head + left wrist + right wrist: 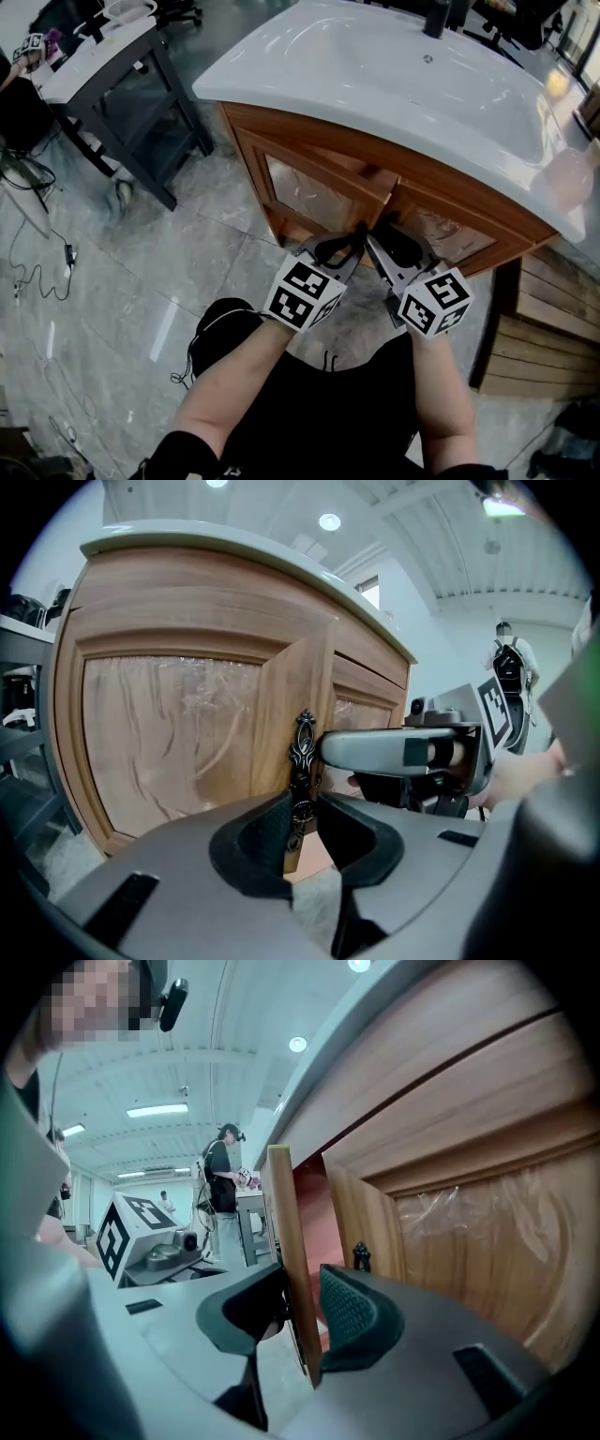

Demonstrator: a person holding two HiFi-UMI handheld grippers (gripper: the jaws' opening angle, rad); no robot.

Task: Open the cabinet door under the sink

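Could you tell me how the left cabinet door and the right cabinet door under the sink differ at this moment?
The left door stands ajar, showing the reddish inside; the right door looks closed. The left door's handle is gripped by the left claw; the right door's handle is free. Both are wood-framed with a wrinkled film-covered panel and a dark handle.

Cabinet door (169,733): satin wood, panel under wrinkled clear film. Handle (303,752) in left gripper (302,824): dark ornate metal. Its pads (258,834): matt black, textured. Sink (375,84) glossy white.
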